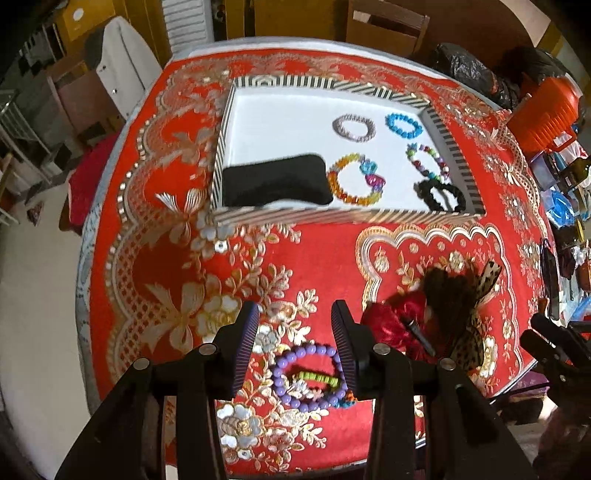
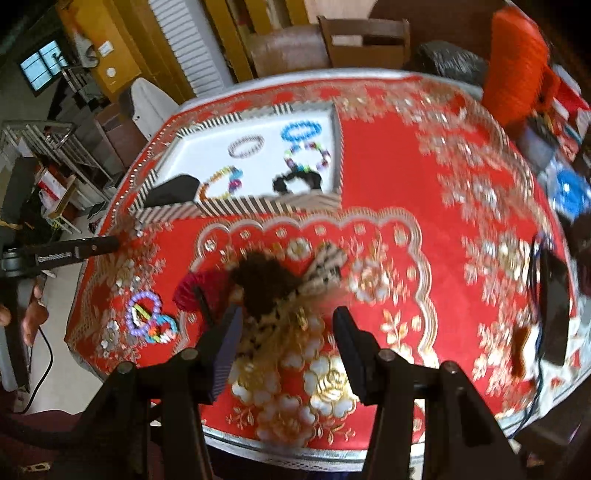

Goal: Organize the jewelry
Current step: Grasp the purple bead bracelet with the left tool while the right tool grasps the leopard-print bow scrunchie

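A striped tray (image 1: 332, 216) with a white floor sits at the table's far side and holds several bracelets: silver (image 1: 354, 127), blue (image 1: 403, 124), orange-yellow (image 1: 356, 179), multicoloured (image 1: 428, 160), black (image 1: 441, 195), plus a black cushion (image 1: 275, 181). My left gripper (image 1: 295, 325) is open just above a purple bead bracelet (image 1: 308, 374) lying with a green piece (image 1: 317, 378) on the cloth. My right gripper (image 2: 288, 325) is open over a pile of hair scrunchies (image 2: 266, 280). The tray (image 2: 236, 206) and the purple bracelet (image 2: 142, 314) also show in the right wrist view.
A red and gold patterned cloth (image 1: 184, 258) covers the table. A red scrunchie (image 1: 391, 321) and a leopard one (image 1: 476, 332) lie right of the purple bracelet. An orange container (image 1: 546, 114) and clutter stand at the right edge. Chairs (image 1: 384, 26) stand behind.
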The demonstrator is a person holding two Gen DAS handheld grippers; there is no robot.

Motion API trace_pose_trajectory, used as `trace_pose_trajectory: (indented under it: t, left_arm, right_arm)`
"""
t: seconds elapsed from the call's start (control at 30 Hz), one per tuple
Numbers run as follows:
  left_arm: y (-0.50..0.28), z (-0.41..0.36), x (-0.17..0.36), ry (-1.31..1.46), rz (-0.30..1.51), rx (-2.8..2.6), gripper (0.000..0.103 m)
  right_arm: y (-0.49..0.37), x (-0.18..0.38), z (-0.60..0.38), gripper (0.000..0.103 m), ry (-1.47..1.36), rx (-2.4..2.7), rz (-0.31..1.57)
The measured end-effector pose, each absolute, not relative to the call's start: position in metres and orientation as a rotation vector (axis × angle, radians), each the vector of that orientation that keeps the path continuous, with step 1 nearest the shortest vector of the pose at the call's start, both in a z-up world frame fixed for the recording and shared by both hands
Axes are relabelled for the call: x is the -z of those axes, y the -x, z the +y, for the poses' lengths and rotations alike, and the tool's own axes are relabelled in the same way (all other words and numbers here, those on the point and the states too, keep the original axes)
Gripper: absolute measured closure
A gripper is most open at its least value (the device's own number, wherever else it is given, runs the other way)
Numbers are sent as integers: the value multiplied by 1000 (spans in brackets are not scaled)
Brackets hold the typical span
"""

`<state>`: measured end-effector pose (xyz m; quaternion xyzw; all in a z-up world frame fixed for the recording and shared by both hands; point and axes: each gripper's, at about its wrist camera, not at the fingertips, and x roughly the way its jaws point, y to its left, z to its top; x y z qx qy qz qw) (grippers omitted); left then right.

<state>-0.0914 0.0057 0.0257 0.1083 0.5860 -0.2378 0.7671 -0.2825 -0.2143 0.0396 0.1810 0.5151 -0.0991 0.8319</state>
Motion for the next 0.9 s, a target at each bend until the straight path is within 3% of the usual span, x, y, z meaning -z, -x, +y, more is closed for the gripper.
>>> trace_pose_trajectory:
  t: [0.9]
  left_arm:
    - [93, 43, 23, -247, 1473, 581, 79]
  right_arm:
    - [211, 11, -208, 50, -213, 141, 1205]
